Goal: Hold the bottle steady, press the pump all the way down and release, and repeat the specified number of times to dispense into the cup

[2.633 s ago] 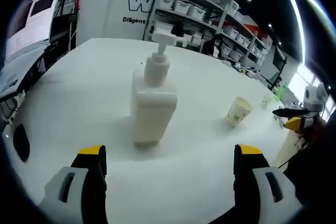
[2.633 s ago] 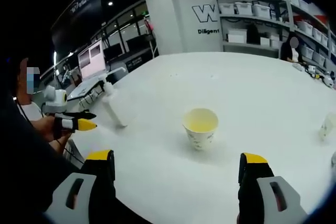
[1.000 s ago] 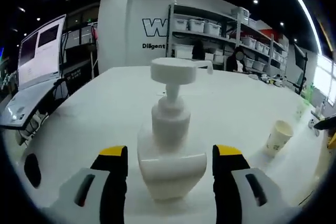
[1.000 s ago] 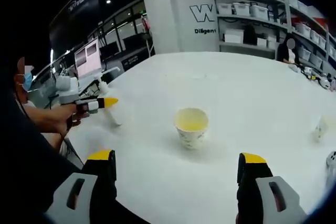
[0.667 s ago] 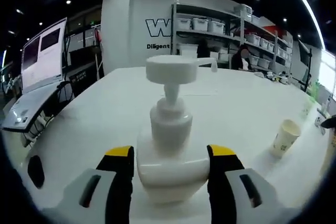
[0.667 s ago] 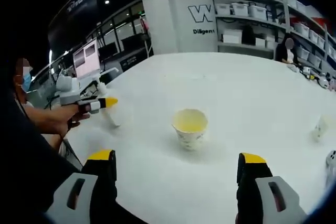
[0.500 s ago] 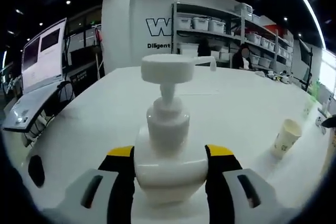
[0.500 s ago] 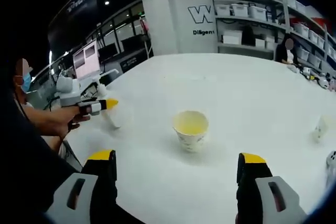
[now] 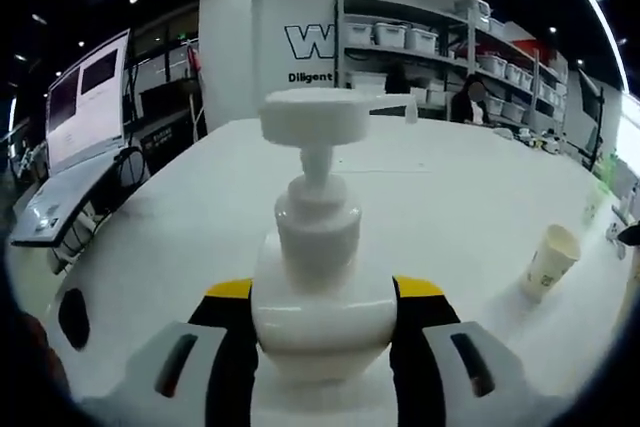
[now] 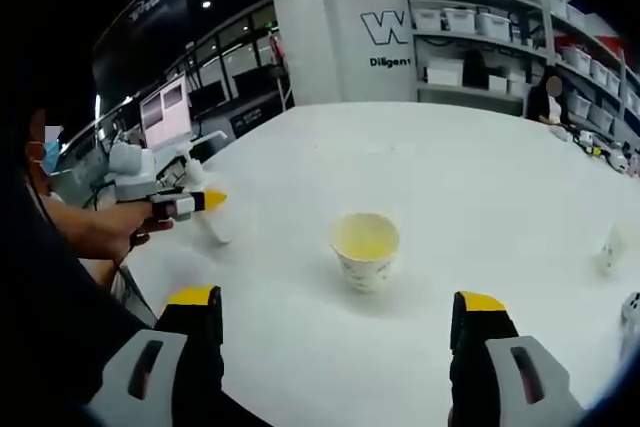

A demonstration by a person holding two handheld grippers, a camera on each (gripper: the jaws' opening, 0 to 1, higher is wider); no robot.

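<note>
A white pump bottle (image 9: 320,297) stands upright on the white table (image 9: 180,237), its pump head (image 9: 315,115) raised. My left gripper (image 9: 324,289) is shut on the bottle's body, one yellow-tipped jaw pressed against each side. A paper cup (image 9: 550,259) stands to the right, apart from the bottle. In the right gripper view the same cup (image 10: 365,247) sits ahead with yellowish liquid inside. My right gripper (image 10: 337,299) is open and short of it, with nothing between its jaws. The left gripper (image 10: 165,202), held by a person's hand, shows at the left against the bottle (image 10: 212,225).
Another small cup (image 10: 612,245) stands near the table's right edge. Shelves with bins (image 9: 420,42) and a monitor (image 9: 85,97) stand beyond the table. A dark round mark (image 9: 72,317) lies on the table at the left.
My left gripper has moved in around the bottle and its jaws have come together on the body. The right gripper has stayed open and has hardly moved.
</note>
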